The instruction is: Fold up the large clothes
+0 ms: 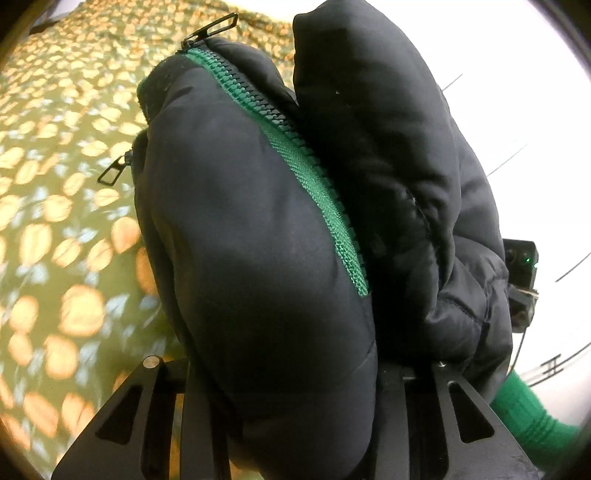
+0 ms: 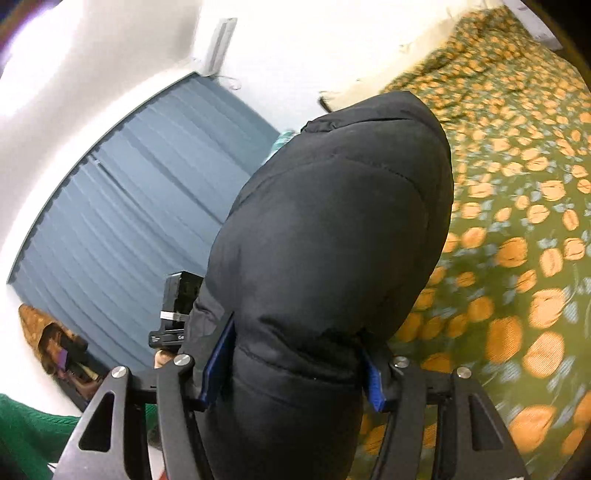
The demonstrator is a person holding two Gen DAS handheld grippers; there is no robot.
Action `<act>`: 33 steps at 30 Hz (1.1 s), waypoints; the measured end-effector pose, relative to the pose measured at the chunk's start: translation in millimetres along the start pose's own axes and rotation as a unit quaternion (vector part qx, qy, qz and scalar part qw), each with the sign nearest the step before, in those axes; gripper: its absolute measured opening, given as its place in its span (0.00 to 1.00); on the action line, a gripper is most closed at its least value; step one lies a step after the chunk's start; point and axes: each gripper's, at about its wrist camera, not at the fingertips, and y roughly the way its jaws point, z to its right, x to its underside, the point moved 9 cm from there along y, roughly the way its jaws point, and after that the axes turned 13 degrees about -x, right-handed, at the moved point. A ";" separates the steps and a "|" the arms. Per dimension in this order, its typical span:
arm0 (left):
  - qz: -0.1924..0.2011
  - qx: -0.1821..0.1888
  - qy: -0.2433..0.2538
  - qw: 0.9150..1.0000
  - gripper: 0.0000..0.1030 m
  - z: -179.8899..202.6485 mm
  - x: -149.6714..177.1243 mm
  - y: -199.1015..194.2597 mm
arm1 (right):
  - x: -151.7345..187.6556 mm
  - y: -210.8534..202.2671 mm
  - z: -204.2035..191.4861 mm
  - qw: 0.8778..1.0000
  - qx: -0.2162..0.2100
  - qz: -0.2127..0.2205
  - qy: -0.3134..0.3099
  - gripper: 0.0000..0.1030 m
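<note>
We judge that we are at the lift-and-carry step of the fold: both ends of the puffy black quilted jacket with a green zipper [image 1: 258,236] are gripped and held clear above the bed with the olive, orange-flowered cover [image 1: 55,229].

The left hand-held gripper [image 1: 291,417] has its jaws drawn fairly narrow, pinching a thick padded bulge beside the green zipper tape [image 1: 314,177]; two metal zipper pulls [image 1: 214,27] hang free at the far end.

In the right wrist view, the right hand-held gripper [image 2: 291,376] stands at middling width, its blue pads [image 2: 373,384] pressing into either side of another fat roll of the same jacket.

The next move, as we see it, calls for bringing both gripped ends over together and lowering them evenly onto the bed, so that the bulky padding lies flat without twisting. The slick, springy filling may slip or puff back, so we would keep both grips firm until the fabric rests.
</note>
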 end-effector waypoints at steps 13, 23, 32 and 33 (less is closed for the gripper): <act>-0.001 -0.110 0.010 0.994 0.77 -16.9 42.7 34.8 | 51.8 -51.8 123.4 0.986 0.111 -0.012 0.124 0.79; 0.187 -0.345 0.111 0.913 0.99 56.9 82.5 -130.7 | 69.6 -71.9 -63.1 0.877 0.443 -0.073 -0.172 0.86; 0.218 -0.336 0.079 0.913 0.99 97.2 122.8 -161.6 | 96.1 -88.9 -150.4 0.860 0.480 -0.040 -0.167 0.86; 0.222 -0.338 0.079 0.911 0.99 101.2 125.9 -165.0 | 100.6 -92.4 -155.9 0.859 0.482 -0.040 -0.169 0.86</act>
